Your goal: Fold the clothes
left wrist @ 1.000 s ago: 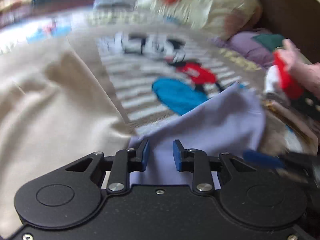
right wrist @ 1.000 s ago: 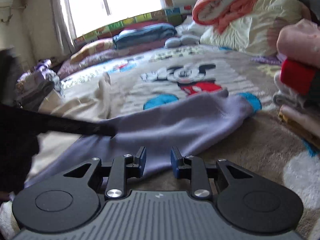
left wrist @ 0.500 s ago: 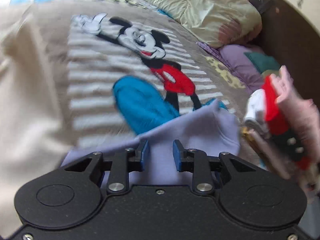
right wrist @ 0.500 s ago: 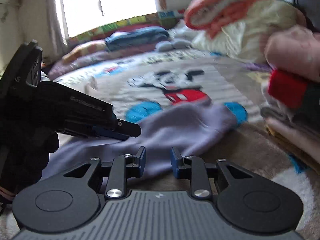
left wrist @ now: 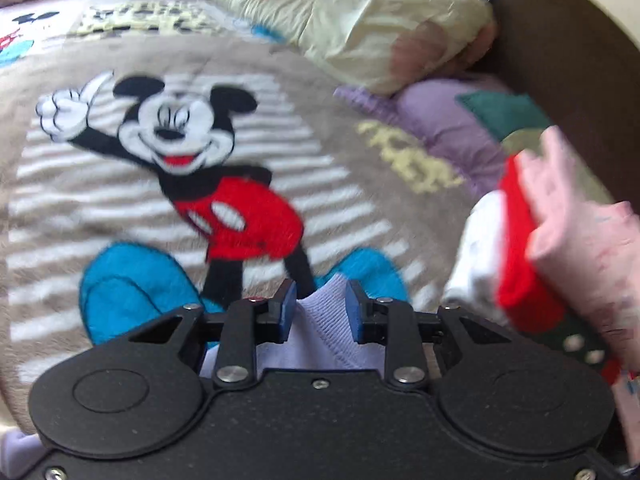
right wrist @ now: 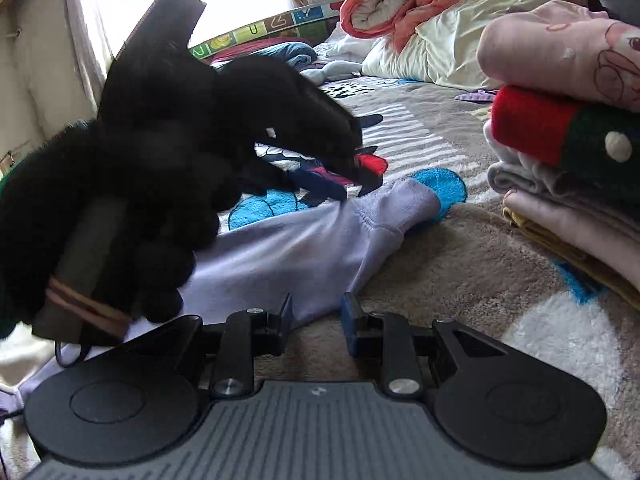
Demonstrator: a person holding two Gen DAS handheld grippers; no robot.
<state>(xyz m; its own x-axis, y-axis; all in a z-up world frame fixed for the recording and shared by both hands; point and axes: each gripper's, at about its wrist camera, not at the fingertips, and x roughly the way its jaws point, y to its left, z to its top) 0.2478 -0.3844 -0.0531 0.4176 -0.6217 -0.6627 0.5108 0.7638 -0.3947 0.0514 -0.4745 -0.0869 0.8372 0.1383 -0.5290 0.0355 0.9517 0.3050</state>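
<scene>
We are finding the left gripper (left wrist: 316,304) with its jaws standing narrowly apart; the ribbed cuff of the lavender garment (left wrist: 320,332) is lying in the gap, and no pad is pressing on it that we can see. The right gripper (right wrist: 316,320) is likewise narrowly parted, hovering over the garment's near edge, gripping nothing. The garment is lying spread on the cartoon-mouse blanket (left wrist: 360,152), cuff end toward the folded stack (right wrist: 568,120). We are judging it light, soft and limp: it will be sagging and dragging on the plush pile. The thicker ribbed cuff and seamed hem are offering the surest hold.
</scene>
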